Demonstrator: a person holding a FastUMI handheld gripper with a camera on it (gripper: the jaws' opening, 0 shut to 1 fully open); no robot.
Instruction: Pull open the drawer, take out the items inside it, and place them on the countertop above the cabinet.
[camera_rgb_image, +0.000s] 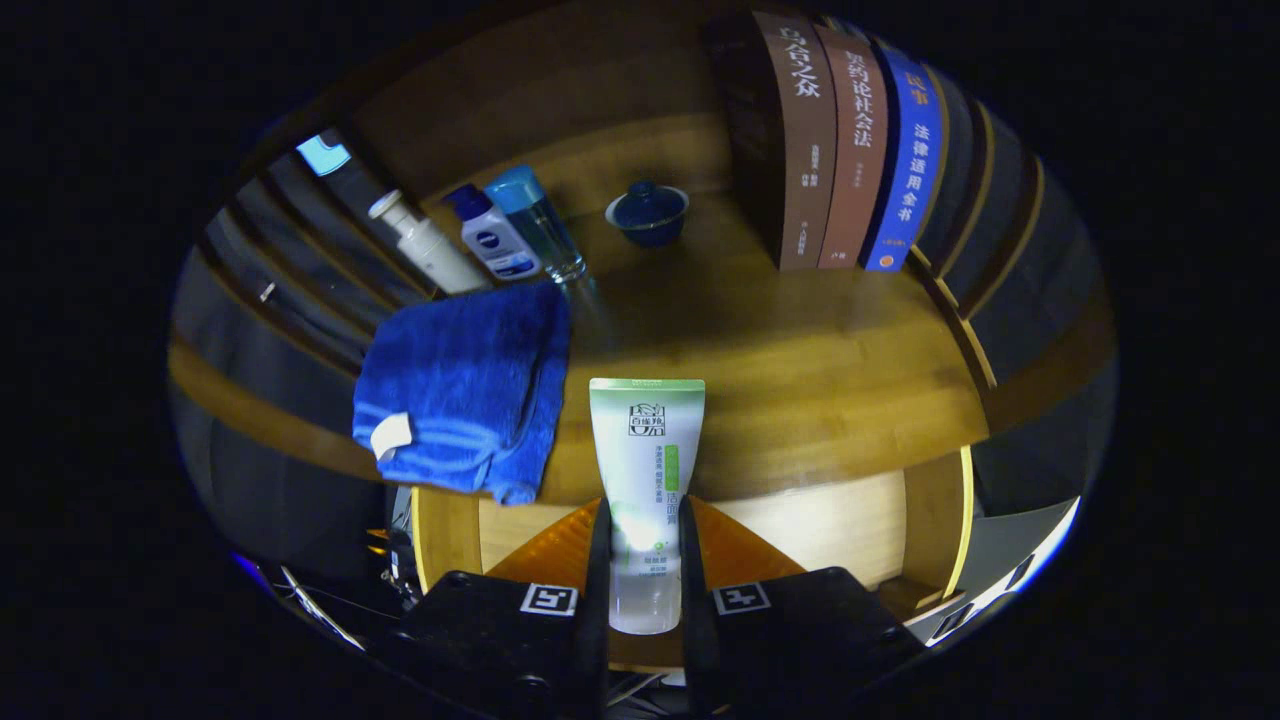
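The gripper (642, 570) has both fingers pressed on a white-and-green tube (645, 470), holding it upright over the open drawer (830, 525) at the front edge of the wooden countertop (800, 370). On the countertop lie a folded blue towel (460, 390), beyond it a white pump bottle (425, 245), a small Nivea bottle (492, 235) and a clear blue-capped bottle (540, 225). Further back are a lidded blue cup (648, 212) and standing books (850, 150) with Chinese titles.

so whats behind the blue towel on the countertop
Behind the blue towel: a white pump bottle, a small white bottle and a clear bottle. The towel covers their bases.
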